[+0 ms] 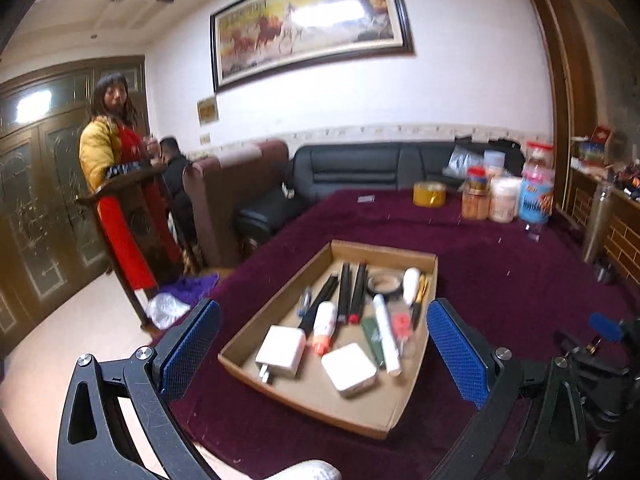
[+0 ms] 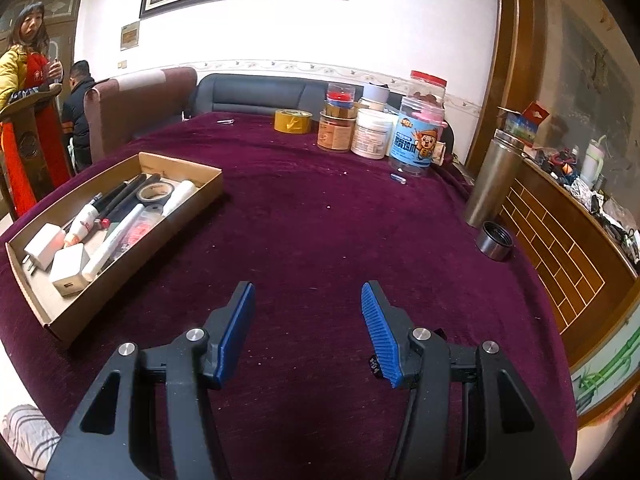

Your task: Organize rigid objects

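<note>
The left hand-held gripper [image 1: 324, 344] stands wide and empty above the cardboard tray [image 1: 412, 258] of objects. The right hand-held gripper [image 2: 308, 332], half-spread and empty, alone shows the steel flask [image 2: 492, 184] on the counter [image 2: 304, 220].

Little can be read. The blue label on the clear jar [image 2: 418, 142], far ahead of the right fingers, carries a cartoon figure and blurred characters. The framed painting [image 1: 308, 20], high beyond the left fingers, bears calligraphy too small to make out.
</note>
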{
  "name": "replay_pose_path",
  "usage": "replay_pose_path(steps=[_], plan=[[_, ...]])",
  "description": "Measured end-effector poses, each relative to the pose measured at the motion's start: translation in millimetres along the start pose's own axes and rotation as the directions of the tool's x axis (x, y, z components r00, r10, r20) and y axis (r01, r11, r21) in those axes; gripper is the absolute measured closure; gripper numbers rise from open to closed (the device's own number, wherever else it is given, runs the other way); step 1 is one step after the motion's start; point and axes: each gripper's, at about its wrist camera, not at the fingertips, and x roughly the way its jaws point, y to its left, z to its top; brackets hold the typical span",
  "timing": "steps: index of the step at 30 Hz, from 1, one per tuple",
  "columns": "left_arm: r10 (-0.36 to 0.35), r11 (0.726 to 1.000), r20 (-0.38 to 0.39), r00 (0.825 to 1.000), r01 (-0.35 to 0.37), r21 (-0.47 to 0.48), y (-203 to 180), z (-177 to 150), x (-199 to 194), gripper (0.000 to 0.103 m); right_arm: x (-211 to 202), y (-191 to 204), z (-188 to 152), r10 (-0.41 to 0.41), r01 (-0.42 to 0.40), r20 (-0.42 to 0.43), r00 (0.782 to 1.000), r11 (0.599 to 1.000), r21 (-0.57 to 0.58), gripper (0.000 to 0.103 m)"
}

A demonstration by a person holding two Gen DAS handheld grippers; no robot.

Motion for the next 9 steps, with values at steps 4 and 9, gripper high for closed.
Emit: replay_pose_path(steps=[4,9], plan=[[0.027,0.999,-0.083,0.996,-0.029,-0.021,6,-12,19,0.002,1,5,0,0.008,-0.008,-0.006,1.000,1.000,-0.003,0.049],[0.071,0.996,-0.188,0.980,-0.081,-0.047,17,-22,42,0.001,3,14,-1,0.004,-0.004,-0.014,1.000,1.000,-0.027,0.049]])
